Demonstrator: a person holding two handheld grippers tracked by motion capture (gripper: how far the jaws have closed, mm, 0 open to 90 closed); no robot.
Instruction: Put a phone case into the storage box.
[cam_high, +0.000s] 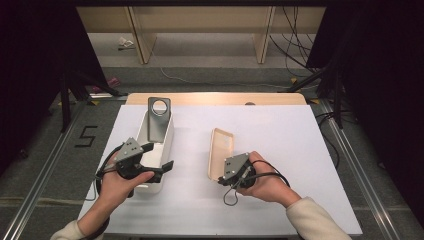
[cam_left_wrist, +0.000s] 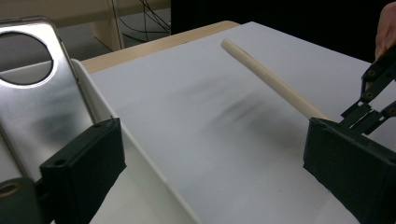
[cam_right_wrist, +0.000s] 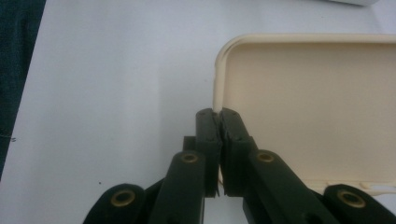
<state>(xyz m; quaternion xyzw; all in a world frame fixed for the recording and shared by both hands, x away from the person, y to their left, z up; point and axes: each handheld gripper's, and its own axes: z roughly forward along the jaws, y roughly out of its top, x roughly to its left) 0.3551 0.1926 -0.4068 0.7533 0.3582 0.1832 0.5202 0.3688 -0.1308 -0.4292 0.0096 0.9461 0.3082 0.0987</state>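
Showing step: cream case (cam_high: 220, 151) gripped, awaiting transfer.
Left tongs (cam_high: 161, 155): apart, over white bin (cam_high: 167, 145) holding a grey case (cam_high: 158, 119).
Right tongs (cam_right_wrist: 218, 122): together, apparently pinching the cream case's rim; case lies mid-worktop (cam_high: 280, 150).
Next move: probably lift toward the bin, grip kept firm.
Room: grey floor, shelving behind.

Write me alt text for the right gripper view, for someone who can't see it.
The right gripper has its two black jaws closed on the rim of a cream phone case, which lies open side up on a white table. The jaws rise from the bottom edge and pinch the case's left wall near a rounded corner.
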